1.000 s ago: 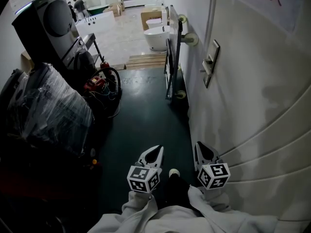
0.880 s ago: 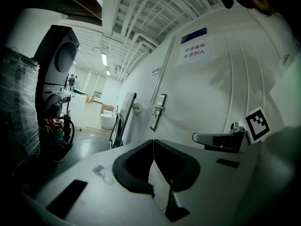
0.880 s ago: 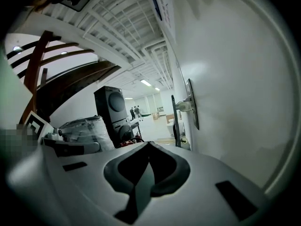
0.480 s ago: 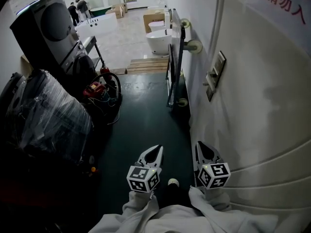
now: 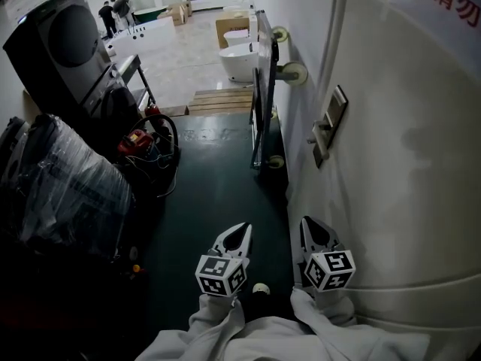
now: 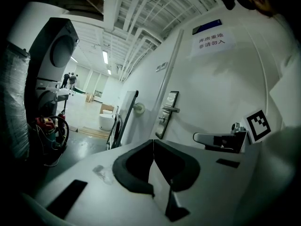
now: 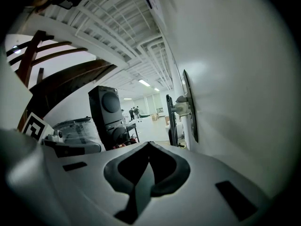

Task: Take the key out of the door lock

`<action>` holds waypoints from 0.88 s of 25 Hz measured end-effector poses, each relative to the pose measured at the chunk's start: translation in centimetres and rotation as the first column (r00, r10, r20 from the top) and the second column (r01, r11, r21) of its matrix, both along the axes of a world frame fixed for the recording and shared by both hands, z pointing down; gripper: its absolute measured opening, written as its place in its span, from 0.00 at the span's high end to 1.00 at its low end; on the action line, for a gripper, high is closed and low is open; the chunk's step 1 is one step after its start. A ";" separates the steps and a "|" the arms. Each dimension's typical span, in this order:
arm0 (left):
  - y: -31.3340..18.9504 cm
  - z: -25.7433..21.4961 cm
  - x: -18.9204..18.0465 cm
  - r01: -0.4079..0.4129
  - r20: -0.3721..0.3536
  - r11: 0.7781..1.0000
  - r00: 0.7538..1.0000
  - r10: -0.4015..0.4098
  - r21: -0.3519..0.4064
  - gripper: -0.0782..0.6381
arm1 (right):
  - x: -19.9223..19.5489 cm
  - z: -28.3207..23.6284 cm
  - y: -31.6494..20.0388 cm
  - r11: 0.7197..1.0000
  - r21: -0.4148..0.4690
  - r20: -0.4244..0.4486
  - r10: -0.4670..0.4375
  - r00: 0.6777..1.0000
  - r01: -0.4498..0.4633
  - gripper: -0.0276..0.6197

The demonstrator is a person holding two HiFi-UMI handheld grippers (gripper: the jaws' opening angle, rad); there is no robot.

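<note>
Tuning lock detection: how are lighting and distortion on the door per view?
Head view: door evenly lit, lock plate small. Left gripper view: fisheye bends the door, lock plate sharp. Right gripper view: dark corners, lock plate edge-on.

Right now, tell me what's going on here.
A person holds a gripper in each hand beside a white door. The left gripper and right gripper both have jaws shut on nothing. The lock plate with its handle lies ahead, untouched; no key can be made out.
</note>
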State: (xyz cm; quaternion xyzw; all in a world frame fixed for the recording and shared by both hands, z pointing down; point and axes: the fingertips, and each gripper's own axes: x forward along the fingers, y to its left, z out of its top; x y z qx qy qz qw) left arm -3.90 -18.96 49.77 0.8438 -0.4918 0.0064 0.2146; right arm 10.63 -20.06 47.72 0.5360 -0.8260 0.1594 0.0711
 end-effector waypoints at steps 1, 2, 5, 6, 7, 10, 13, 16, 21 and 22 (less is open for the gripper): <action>-0.3 0.2 0.3 -0.003 0.000 1.000 1.000 0.003 -0.004 0.87 | 0.2 0.1 -0.3 1.000 -0.002 0.002 0.001 1.000 -0.001 0.88; -0.5 0.3 0.6 -0.005 -0.001 1.000 1.000 0.005 -0.007 0.87 | 0.4 0.3 -0.5 1.000 -0.004 0.005 0.001 1.000 -0.001 0.88; -1.1 0.4 1.3 -0.012 -0.001 1.000 1.000 0.012 -0.011 0.87 | 0.7 0.4 -0.8 1.000 -0.005 0.010 -0.002 1.000 0.002 0.88; -1.2 0.4 1.6 -0.016 0.000 1.000 1.000 0.016 -0.011 0.87 | 0.8 0.4 -0.9 1.000 -0.005 0.011 0.000 1.000 0.000 0.88; -1.2 0.5 1.9 -0.022 0.001 1.000 1.000 0.022 -0.012 0.87 | 1.0 0.4 -0.9 1.000 -0.006 0.012 0.003 1.000 -0.003 0.88; -1.5 0.4 2.5 -0.037 0.007 0.999 0.999 0.037 -0.011 0.87 | 1.4 0.5 -1.1 1.000 -0.007 0.011 0.014 1.000 -0.014 0.88; -2.0 0.1 2.7 -0.046 0.009 0.999 0.999 0.046 -0.008 0.87 | 1.7 0.5 -1.3 1.000 -0.009 0.009 0.028 1.000 -0.028 0.88; -2.9 0.0 2.9 -0.056 0.014 0.998 0.998 0.056 -0.004 0.87 | 2.1 0.7 -2.0 0.999 -0.014 0.018 0.048 0.999 -0.048 0.88; -4.8 0.3 3.4 -0.078 0.009 0.997 0.997 0.078 -0.010 0.87 | 2.2 1.1 -3.3 0.998 -0.024 0.010 0.059 0.998 -0.058 0.88; -5.3 0.3 3.5 -0.087 0.010 0.996 0.996 0.087 -0.009 0.87 | 2.3 1.1 -3.7 0.998 -0.023 0.010 0.066 0.998 -0.066 0.88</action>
